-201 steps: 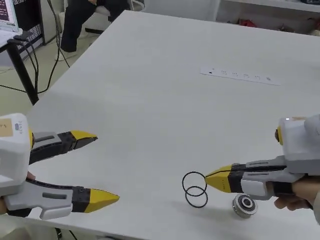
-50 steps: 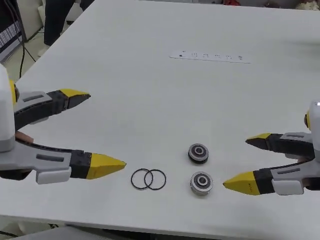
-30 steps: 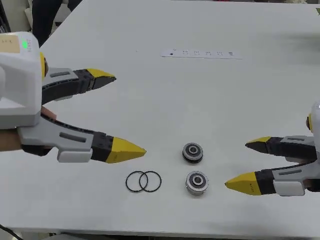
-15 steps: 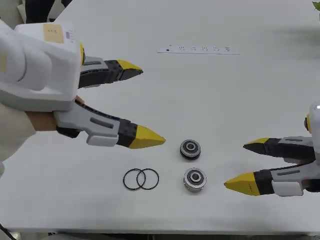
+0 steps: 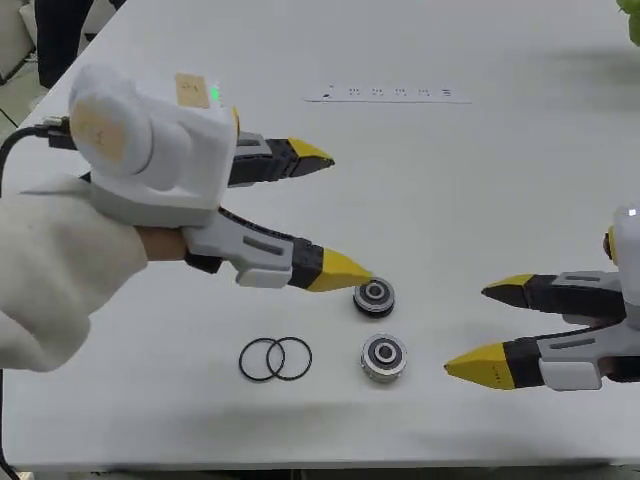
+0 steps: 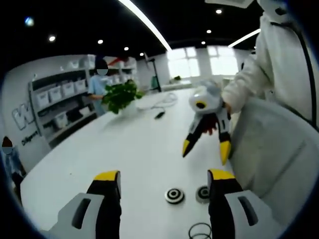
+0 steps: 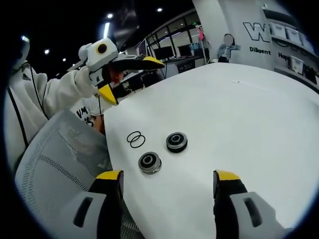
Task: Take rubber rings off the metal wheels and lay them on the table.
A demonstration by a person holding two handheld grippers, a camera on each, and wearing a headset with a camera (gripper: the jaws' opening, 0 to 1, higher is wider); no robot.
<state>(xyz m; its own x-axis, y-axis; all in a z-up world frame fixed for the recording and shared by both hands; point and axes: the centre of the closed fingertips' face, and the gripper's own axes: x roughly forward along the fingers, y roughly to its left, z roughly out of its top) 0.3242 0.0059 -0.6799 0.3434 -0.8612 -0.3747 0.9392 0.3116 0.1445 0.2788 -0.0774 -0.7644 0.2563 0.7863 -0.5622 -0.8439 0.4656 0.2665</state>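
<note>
Two metal wheels lie on the white table (image 5: 450, 180). The far wheel (image 5: 374, 296) (image 7: 176, 141) (image 6: 174, 195) has a black band round its rim. The near wheel (image 5: 384, 357) (image 7: 149, 162) (image 6: 203, 193) looks bare and silvery. Two thin black rubber rings (image 5: 275, 358) (image 7: 135, 139) (image 6: 200, 231) lie overlapping to their left. My left gripper (image 5: 350, 218) (image 6: 164, 175) is open, its lower tip just left of the far wheel. My right gripper (image 5: 465, 330) (image 7: 168, 175) is open, right of the near wheel, holding nothing.
A white strip with small marks (image 5: 388, 93) lies further back on the table. The table's near edge runs just below the rings. A grey mesh chair (image 7: 60, 159) stands at that edge. A potted plant (image 6: 121, 97) sits far along the table.
My left gripper has swung right and forward, bringing its lower tip up beside the far wheel. The right gripper, wheels and rings have stayed where they were.
</note>
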